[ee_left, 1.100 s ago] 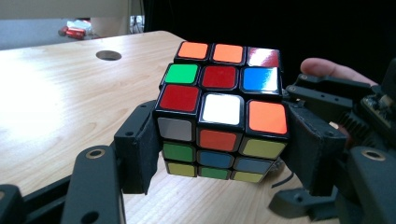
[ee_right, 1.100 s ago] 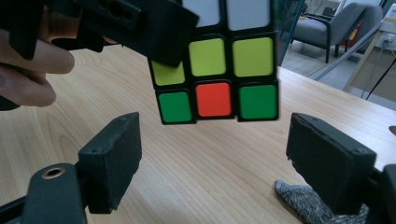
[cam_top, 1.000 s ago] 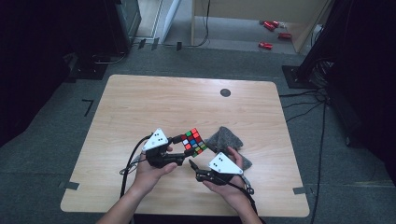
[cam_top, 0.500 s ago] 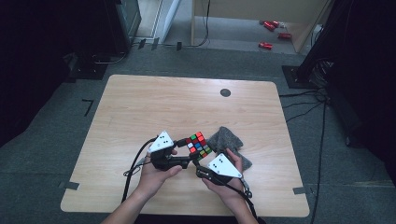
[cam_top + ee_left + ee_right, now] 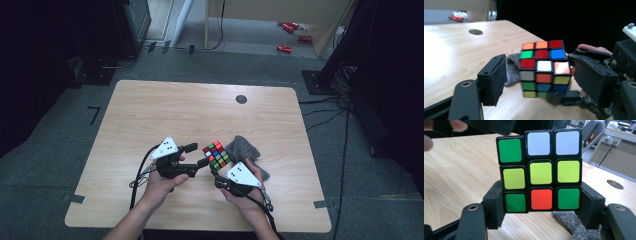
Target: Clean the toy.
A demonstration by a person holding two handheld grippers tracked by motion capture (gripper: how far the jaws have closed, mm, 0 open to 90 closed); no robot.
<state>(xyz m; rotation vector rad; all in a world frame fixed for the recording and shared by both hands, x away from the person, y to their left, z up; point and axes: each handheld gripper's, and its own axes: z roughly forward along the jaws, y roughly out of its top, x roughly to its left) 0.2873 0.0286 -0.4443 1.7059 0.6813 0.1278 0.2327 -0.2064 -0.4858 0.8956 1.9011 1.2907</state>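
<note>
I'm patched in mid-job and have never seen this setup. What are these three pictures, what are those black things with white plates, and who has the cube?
No robot here: a person stands at a wooden table with hand-held tongs in each hand. The high view looks down from above; the left tongs show at its left, the right tongs at its right. Each of the other two pictures comes from a camera riding on one pair of tongs, looking along its black jaws. The right tongs are shut on the bottom layer of the cube, holding it clear of the table. The left tongs are open, jaws either side of the cube, not gripping. A grey cloth lies on the table just behind.
</note>
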